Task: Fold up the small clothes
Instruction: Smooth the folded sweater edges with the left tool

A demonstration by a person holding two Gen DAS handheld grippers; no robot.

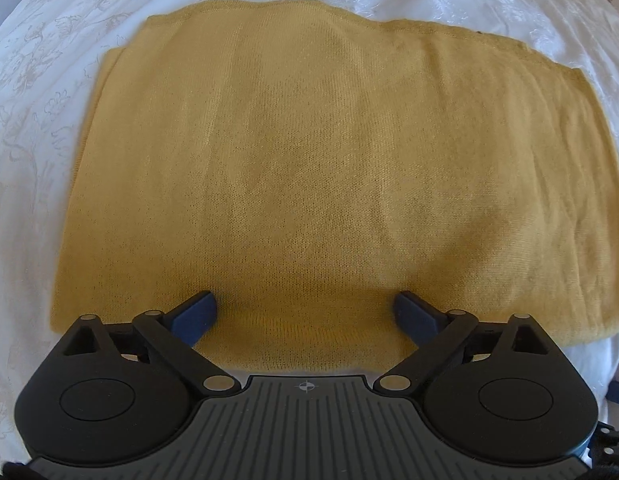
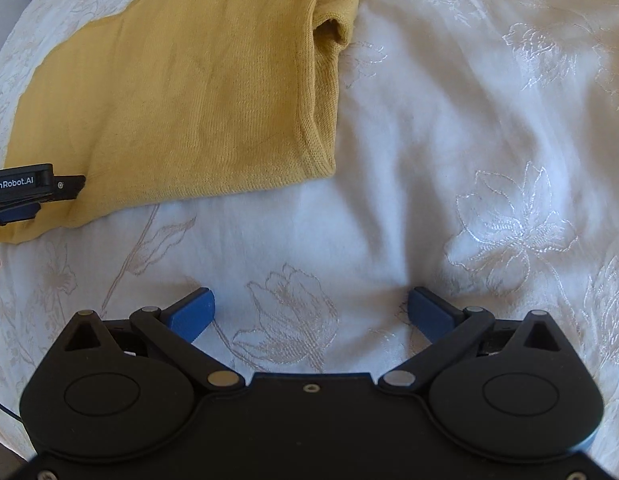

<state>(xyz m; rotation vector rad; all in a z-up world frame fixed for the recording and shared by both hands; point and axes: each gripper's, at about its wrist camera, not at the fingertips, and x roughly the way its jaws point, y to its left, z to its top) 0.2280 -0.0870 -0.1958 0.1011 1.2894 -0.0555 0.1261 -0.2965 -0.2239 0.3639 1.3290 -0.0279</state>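
Mustard knit garment (image 1: pixel 329 168) folded flat on white embroidered bedcover (image 2: pixel 469 160).
Layered edges show at its right side; left gripper (image 1: pixel 305 312) spread wide over its six o'clock hem; right gripper (image 2: pixel 311 308) open above cover.

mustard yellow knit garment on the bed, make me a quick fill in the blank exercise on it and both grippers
1. The mustard yellow knit garment lies folded on a white cloth embroidered with ____.
2. The left gripper hangs over the garment with its jaws ____.
3. The right gripper is open over the ____ cloth, not the garment.
4. The fingertips of both grippers are coloured ____.

Missing words: flowers; open; white; blue
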